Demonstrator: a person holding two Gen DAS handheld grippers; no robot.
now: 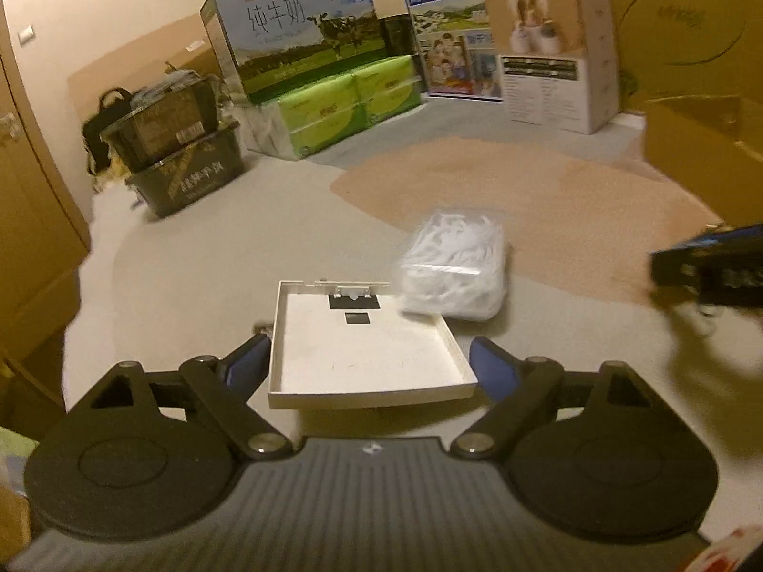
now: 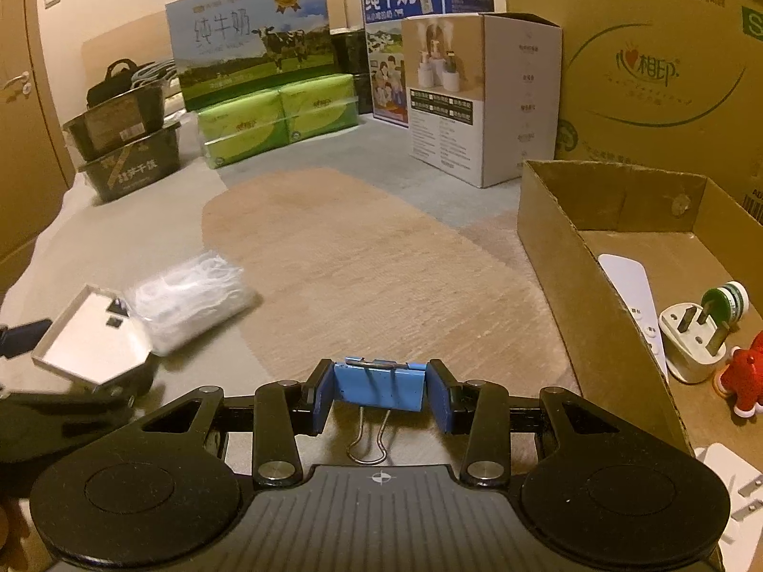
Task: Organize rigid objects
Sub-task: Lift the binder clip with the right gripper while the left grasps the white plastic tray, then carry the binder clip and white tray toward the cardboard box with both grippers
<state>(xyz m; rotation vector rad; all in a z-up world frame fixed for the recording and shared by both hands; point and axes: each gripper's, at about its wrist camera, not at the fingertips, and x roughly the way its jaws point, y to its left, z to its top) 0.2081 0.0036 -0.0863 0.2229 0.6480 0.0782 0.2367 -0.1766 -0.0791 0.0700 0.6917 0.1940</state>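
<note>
My left gripper is shut on a shallow white square tray, holding it by its sides just above the table; it also shows in the right wrist view. A clear bag of white plastic pieces lies right behind the tray, touching its far right corner. My right gripper is shut on a blue binder clip, its wire handles pointing back toward the camera. An open cardboard box stands to the right, holding a white plug adapter, a tape roll, a red figure and a white remote.
Milk cartons, green tissue packs, a white product box and stacked dark bins line the back. A large cardboard carton stands behind the open box. A tan mat covers the table's middle.
</note>
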